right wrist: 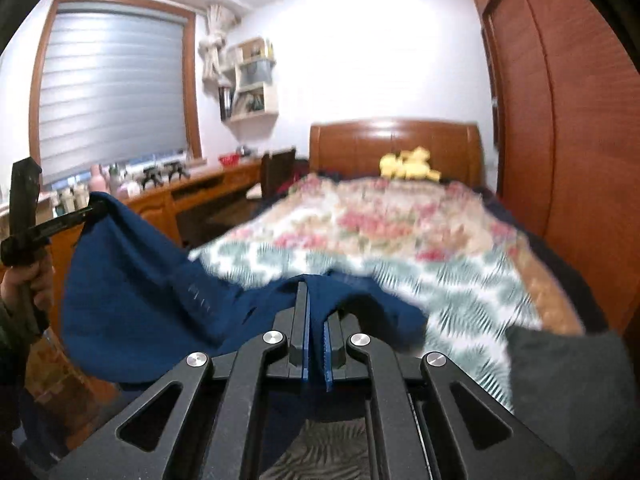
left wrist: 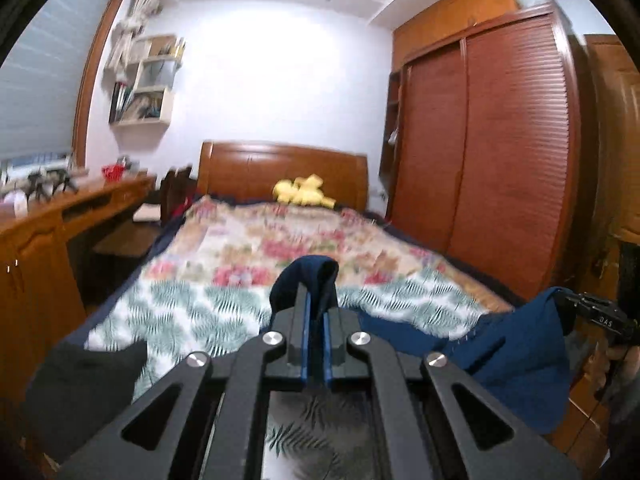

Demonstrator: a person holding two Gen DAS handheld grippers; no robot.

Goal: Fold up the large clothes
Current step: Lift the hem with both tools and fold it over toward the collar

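Note:
A navy blue garment (right wrist: 136, 300) hangs stretched in the air between my two grippers, above the foot of the bed. My left gripper (left wrist: 316, 300) is shut on one bunched corner of the garment (left wrist: 308, 276). It also shows at the left of the right wrist view (right wrist: 90, 210), pinching that corner. My right gripper (right wrist: 316, 300) is shut on another edge of the garment. It shows at the right of the left wrist view (left wrist: 568, 300), with cloth (left wrist: 524, 360) draped below it.
The bed (left wrist: 280, 248) has a floral and leaf-print cover, a wooden headboard (left wrist: 280, 172) and a yellow plush toy (left wrist: 302, 192). A wooden desk (left wrist: 48, 220) stands left, a wardrobe (left wrist: 500, 152) right. Dark grey cloth (right wrist: 568, 380) lies at the bed's near corner.

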